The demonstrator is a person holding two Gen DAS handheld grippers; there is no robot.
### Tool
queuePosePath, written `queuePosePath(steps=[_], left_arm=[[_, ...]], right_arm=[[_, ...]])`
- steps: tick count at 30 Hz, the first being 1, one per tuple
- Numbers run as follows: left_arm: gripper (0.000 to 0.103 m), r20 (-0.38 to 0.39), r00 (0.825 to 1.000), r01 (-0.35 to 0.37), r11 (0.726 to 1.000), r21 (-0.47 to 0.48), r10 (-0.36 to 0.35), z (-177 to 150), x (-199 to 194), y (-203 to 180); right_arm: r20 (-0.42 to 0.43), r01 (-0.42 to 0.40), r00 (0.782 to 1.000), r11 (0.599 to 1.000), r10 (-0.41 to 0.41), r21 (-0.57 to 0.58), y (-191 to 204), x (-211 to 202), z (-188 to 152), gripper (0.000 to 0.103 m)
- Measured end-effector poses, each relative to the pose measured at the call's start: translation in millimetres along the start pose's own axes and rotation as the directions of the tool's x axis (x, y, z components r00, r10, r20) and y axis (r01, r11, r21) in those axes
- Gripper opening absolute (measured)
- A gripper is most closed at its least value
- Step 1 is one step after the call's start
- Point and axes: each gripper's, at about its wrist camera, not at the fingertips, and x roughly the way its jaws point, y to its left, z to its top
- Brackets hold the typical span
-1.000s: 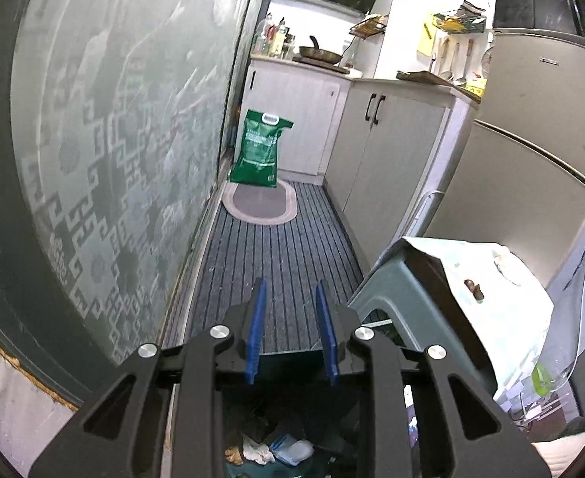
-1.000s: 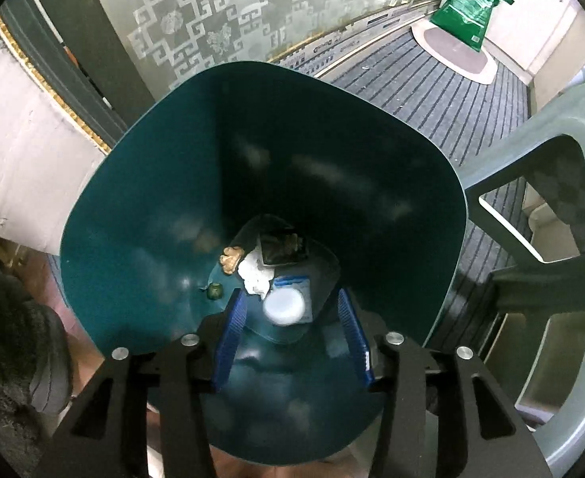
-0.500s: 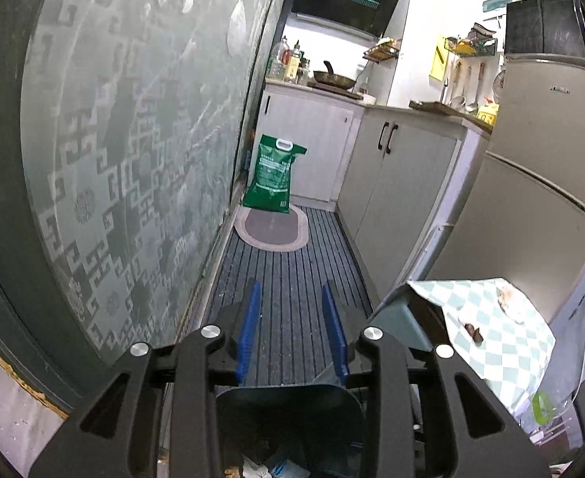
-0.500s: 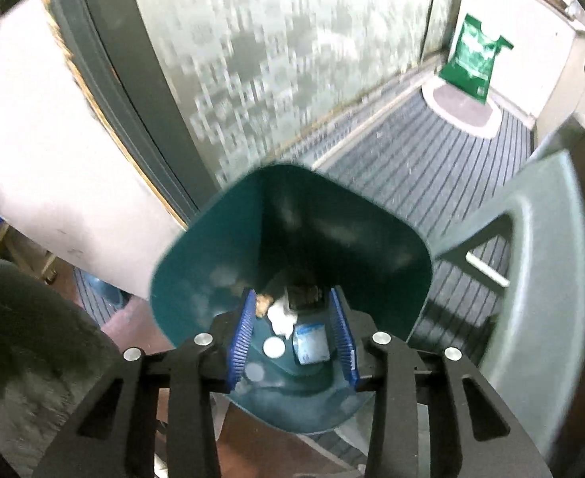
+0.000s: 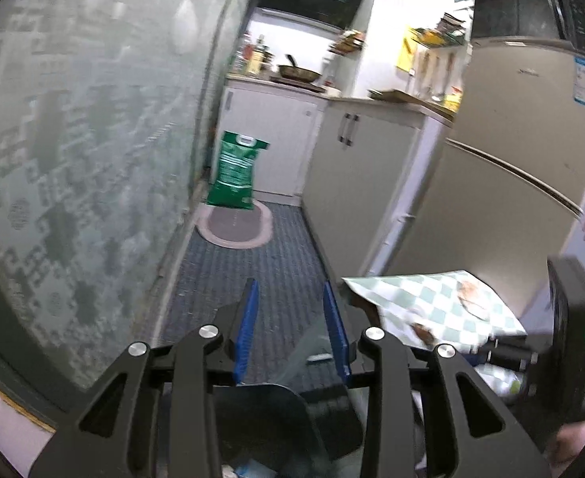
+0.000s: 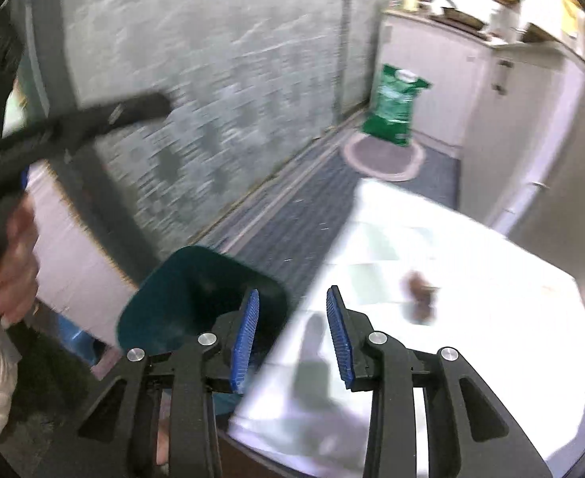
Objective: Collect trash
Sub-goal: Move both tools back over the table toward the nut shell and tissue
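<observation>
A dark teal trash bin (image 6: 197,298) stands on the floor beside a small table with a green-and-white checked cloth (image 6: 432,271). A brown scrap (image 6: 418,296) lies on the cloth; it also shows in the left wrist view (image 5: 422,332), with a second brown bit (image 5: 472,298) farther back. My right gripper (image 6: 292,334) is open and empty, over the table's near edge, the bin to its left. My left gripper (image 5: 290,328) is open and empty above the bin (image 5: 276,418), where pale trash shows at the bottom edge.
A frosted patterned glass door (image 5: 73,159) runs along the left. A green sack (image 5: 234,171) and an oval mat (image 5: 234,227) lie at the far end of the ribbed floor. Cabinets (image 5: 356,183) and a fridge (image 5: 503,167) line the right.
My right gripper has lifted out of the bin and swung right over the checked table. My left gripper has risen and turned slightly right. Both stay open.
</observation>
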Motion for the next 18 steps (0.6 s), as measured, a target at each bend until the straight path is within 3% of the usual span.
queuePosePath(steps=[9, 18], left_arm=[[0.035, -0.115, 0.983, 0.152, 0.987, 0.057, -0.145, -22, 28, -69], [0.034, -0.256, 0.955, 0.190, 0.974, 0.128, -0.152, -46, 71, -115]], right_arm=[[0.026, 0.116, 0.993, 0.988, -0.119, 0.103, -87, -34, -12, 0.031], [0.028, 0.175, 0.983, 0.977, -0.180, 0.120, -137, -57, -7, 0.031]])
